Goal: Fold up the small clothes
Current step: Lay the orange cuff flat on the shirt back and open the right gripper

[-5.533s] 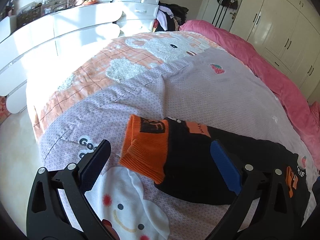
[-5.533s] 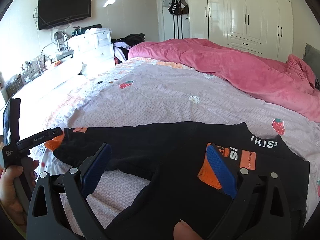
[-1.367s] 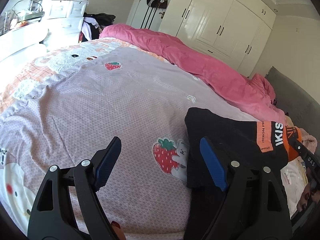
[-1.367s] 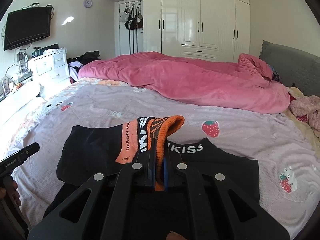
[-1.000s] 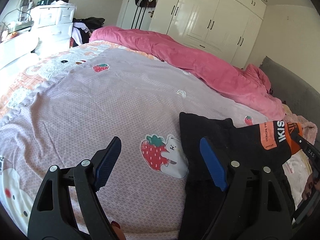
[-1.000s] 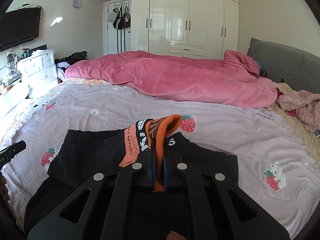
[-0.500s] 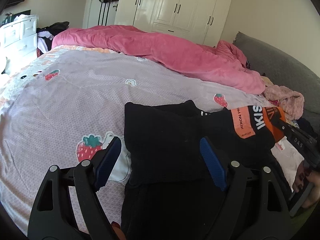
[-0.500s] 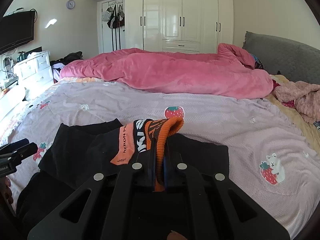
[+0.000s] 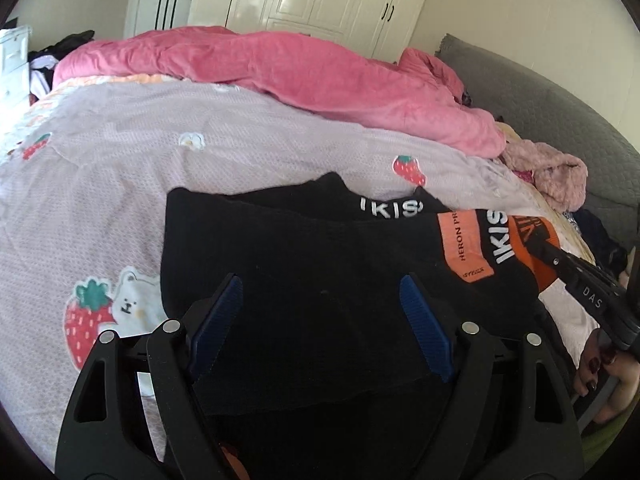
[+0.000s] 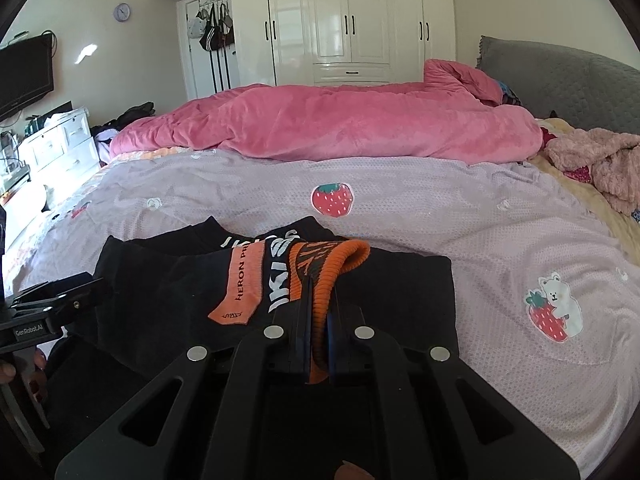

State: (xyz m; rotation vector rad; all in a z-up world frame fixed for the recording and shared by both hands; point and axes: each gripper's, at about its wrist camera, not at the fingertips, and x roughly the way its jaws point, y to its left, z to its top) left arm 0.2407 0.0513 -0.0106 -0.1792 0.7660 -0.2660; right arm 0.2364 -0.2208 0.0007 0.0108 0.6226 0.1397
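Note:
A small black sweater [image 9: 304,272] with orange patches and white lettering lies on the lilac bedspread [image 9: 120,184]. Its sleeve is folded across the body. My right gripper [image 10: 318,332] is shut on the orange ribbed cuff [image 10: 332,264] of that sleeve and holds it over the sweater's body [image 10: 160,300]. The cuff also shows in the left wrist view [image 9: 536,236], with the right gripper [image 9: 560,260] on it. My left gripper [image 9: 320,320] is open and empty, just above the sweater's black body. It shows at the left edge of the right wrist view [image 10: 60,300].
A pink duvet [image 10: 340,124] lies heaped across the far side of the bed. Fluffy pink clothes [image 10: 600,160] sit by the grey headboard [image 10: 560,76] at the right. White drawers [image 10: 52,144] stand left of the bed, white wardrobes [image 10: 348,20] behind.
My right gripper has carried the orange cuff and sleeve across the sweater's body. My left gripper has swung right over the sweater and stays open.

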